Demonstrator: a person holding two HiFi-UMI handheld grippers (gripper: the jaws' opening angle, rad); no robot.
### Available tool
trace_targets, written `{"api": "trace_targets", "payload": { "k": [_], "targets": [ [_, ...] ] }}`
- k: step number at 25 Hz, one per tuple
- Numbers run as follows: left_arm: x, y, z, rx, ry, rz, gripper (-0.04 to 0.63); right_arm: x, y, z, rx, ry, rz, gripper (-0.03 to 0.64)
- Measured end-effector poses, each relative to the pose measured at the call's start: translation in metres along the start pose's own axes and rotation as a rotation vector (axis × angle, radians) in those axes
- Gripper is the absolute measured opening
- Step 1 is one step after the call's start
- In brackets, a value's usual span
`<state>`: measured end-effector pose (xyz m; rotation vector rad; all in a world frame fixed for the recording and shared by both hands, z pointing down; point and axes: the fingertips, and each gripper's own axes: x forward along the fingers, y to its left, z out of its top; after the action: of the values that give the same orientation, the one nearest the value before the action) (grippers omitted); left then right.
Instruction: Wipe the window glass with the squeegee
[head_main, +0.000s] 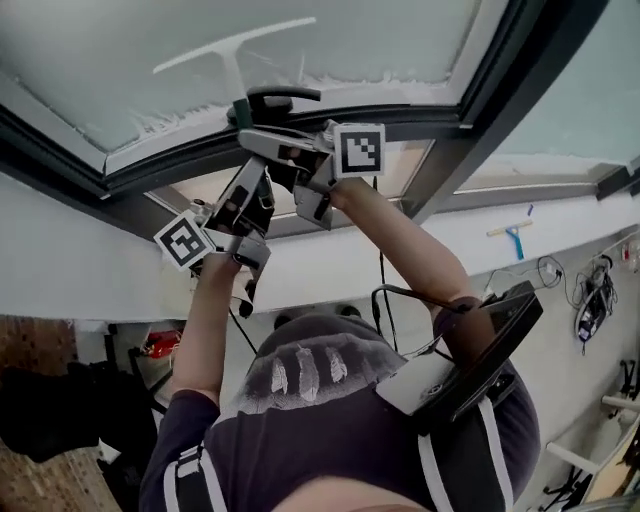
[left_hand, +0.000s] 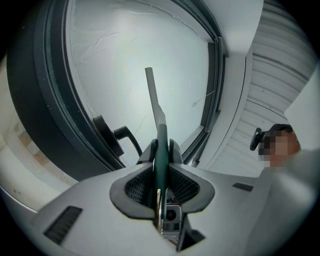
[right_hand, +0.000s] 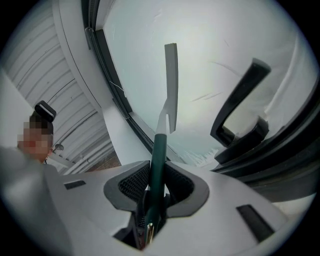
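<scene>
The window glass (head_main: 120, 60) fills most of what I see: a big pale pane in a dark window frame (head_main: 60, 150), with a ragged white line of foam (head_main: 170, 122) along its lower edge. The black window handle (head_main: 280, 96) sticks out from the frame just beside my tools.

The squeegee (head_main: 233, 60) is up against the pane. Its long pale blade is near mid-glass and its dark green grip runs back towards me. I can't tell whether the rubber edge is pressed flat or only resting there.

Both tools are on that one grip. The left gripper (left_hand: 161, 150) has its jaws clenched on the green shaft, and the right gripper (right_hand: 158, 172) clamps the same shaft between its ribbed pads.

My worries from here:
- Two clamps on one slim grip can work against each other. A small twist would tip the blade, lift one end and leave streaks.
- The window handle is close to the blade's lower travel, so a stroke pulled down towards the foam could knock it.
- The shaft looks smooth, and hard pressure on the glass could make it slide in the pads.

I can find no brand or lettering. Each marker cube (head_main: 358, 150) carries only black-and-white square patterns.
</scene>
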<state>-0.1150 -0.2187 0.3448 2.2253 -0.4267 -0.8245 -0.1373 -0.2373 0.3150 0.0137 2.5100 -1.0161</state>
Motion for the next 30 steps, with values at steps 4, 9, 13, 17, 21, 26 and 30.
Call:
{"api": "trace_targets", "payload": {
  "k": [4,9,13,17,21,26,30],
  "targets": [
    [0.006,0.000,-0.002,0.005,-0.005,0.002,0.098,-0.009,-0.007,0.005,-0.024,-0.012,-0.033,0.098],
    [-0.004,-0.002,0.006,0.115,0.007,0.033,0.098,-0.002,0.006,0.007,-0.112,-0.007,-0.003,0.097],
    [-0.019,-0.016,0.015,0.176,0.006,0.029,0.098,0.012,0.021,-0.001,-0.148,-0.012,0.024,0.097],
    [-0.034,-0.028,0.044,0.231,-0.027,0.021,0.098,0.042,0.032,-0.002,-0.213,0.005,0.041,0.097],
    [-0.056,-0.033,0.097,0.277,-0.087,0.000,0.098,0.098,0.032,0.001,-0.272,0.013,0.052,0.097],
    [-0.075,-0.052,0.161,0.328,-0.164,-0.042,0.098,0.166,0.044,0.010,-0.356,0.046,0.075,0.097],
    [-0.080,-0.069,0.210,0.379,-0.202,-0.076,0.098,0.214,0.058,0.028,-0.452,0.054,0.092,0.098]
  ]
}}
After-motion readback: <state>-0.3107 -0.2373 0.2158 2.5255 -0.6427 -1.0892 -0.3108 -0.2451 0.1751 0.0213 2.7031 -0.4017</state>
